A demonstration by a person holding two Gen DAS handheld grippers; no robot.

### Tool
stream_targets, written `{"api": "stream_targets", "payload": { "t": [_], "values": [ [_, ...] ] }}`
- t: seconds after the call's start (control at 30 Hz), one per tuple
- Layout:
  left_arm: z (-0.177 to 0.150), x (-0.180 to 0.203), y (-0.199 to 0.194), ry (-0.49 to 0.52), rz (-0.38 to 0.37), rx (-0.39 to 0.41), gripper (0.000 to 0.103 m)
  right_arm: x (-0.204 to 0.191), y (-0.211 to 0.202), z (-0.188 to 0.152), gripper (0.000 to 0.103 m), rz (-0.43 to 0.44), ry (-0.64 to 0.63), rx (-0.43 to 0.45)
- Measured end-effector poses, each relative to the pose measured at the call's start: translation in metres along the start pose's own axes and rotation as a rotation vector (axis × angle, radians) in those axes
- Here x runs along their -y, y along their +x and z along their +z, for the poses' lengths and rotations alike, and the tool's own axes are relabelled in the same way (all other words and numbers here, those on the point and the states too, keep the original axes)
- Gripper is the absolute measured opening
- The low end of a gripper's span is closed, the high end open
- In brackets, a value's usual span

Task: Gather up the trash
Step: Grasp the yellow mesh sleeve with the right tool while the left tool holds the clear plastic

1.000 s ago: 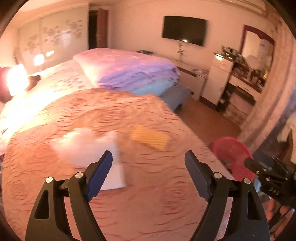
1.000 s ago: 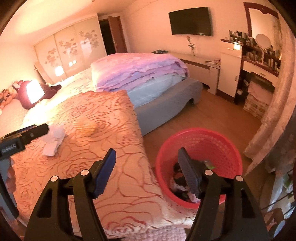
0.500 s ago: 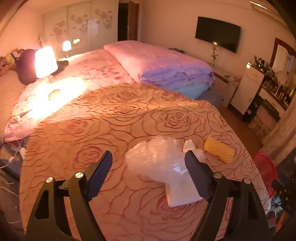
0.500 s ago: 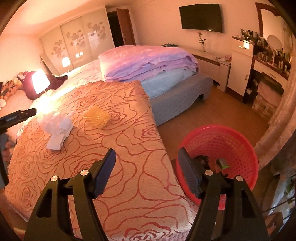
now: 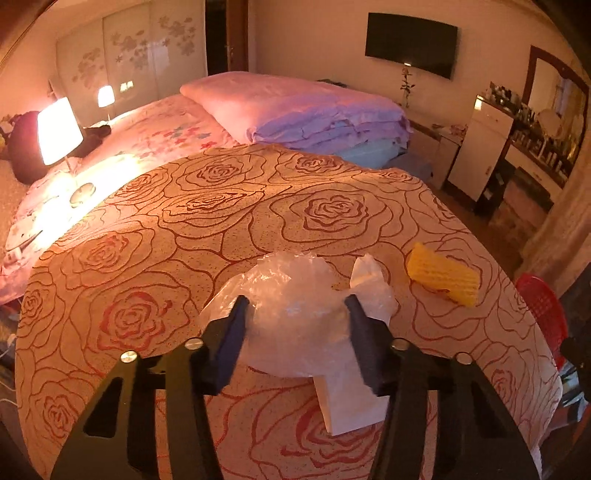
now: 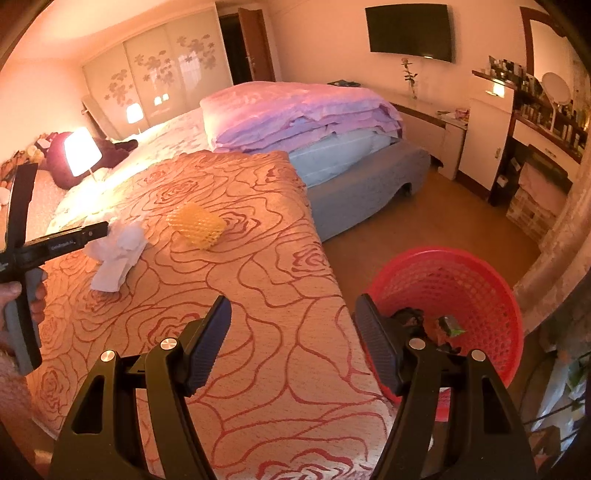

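Nearby, rose-patterned bedspread (image 5: 221,229) bears crumpled plastic bag (image 5: 295,306)

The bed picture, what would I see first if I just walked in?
Probably the crumpled clear plastic bag between the left gripper fingers, on the orange rose-patterned bedspread. Next, the yellow ridged foam piece to its right, and the red mesh plastic basket on the floor beside the bed.

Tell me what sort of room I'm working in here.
A bedroom, apparently: a bed under a rose-patterned cover, a folded quilt, a lit bedside lamp, and a wall-mounted TV.
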State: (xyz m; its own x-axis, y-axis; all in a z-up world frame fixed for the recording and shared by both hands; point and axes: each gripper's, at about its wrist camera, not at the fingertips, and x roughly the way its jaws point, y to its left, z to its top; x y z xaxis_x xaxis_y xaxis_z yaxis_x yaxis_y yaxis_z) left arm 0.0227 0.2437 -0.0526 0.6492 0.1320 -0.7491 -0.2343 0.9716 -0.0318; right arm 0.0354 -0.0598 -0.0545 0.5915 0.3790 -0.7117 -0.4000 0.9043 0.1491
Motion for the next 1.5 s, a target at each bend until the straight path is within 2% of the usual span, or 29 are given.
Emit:
{"api": "stream_targets", "payload": {
  "t": [0.1, 0.23, 0.53, 0.8, 1.1, 1.2, 1.3, 1.37, 1.5],
  "values": [
    [-0.002, -0.006, -0.006, -0.029, -0.023, 0.013, 0.042, -0.008, 0.0, 0.003, 0.067, 0.01, -0.024, 0.003],
    [-0.006, -0.013, -0.023, -0.055, -0.034, 0.041, 0.041, -0.016, 0.003, 0.009, 0.067, 0.015, -0.047, 0.01],
    [-0.019, -0.023, -0.064, -0.09, 0.013, 0.115, 0.041, -0.043, 0.025, 0.028, 0.067, 0.069, -0.11, 0.001],
    [-0.029, -0.027, -0.067, -0.114, 0.018, 0.116, 0.041, -0.076, 0.055, 0.054, 0.067, 0.086, -0.209, 0.014],
    [-0.039, -0.034, -0.06, -0.133, 0.017, 0.087, 0.041, -0.099, 0.104, 0.075, 0.067, 0.149, -0.271, -0.046],
    [-0.041, -0.038, -0.057, -0.139, 0.018, 0.081, 0.041, -0.104, 0.119, 0.076, 0.062, 0.151, -0.294, -0.078],
    [-0.043, -0.041, -0.055, -0.146, 0.021, 0.074, 0.041, -0.103, 0.13, 0.076, 0.053, 0.125, -0.309, -0.103],
    [-0.045, -0.042, -0.054, -0.147, 0.025, 0.071, 0.041, -0.1, 0.132, 0.075, 0.042, 0.111, -0.313, -0.099],
    [-0.046, -0.041, -0.053, -0.149, 0.03, 0.068, 0.041, -0.094, 0.126, 0.074, 0.034, 0.116, -0.296, -0.088]
  ]
}}
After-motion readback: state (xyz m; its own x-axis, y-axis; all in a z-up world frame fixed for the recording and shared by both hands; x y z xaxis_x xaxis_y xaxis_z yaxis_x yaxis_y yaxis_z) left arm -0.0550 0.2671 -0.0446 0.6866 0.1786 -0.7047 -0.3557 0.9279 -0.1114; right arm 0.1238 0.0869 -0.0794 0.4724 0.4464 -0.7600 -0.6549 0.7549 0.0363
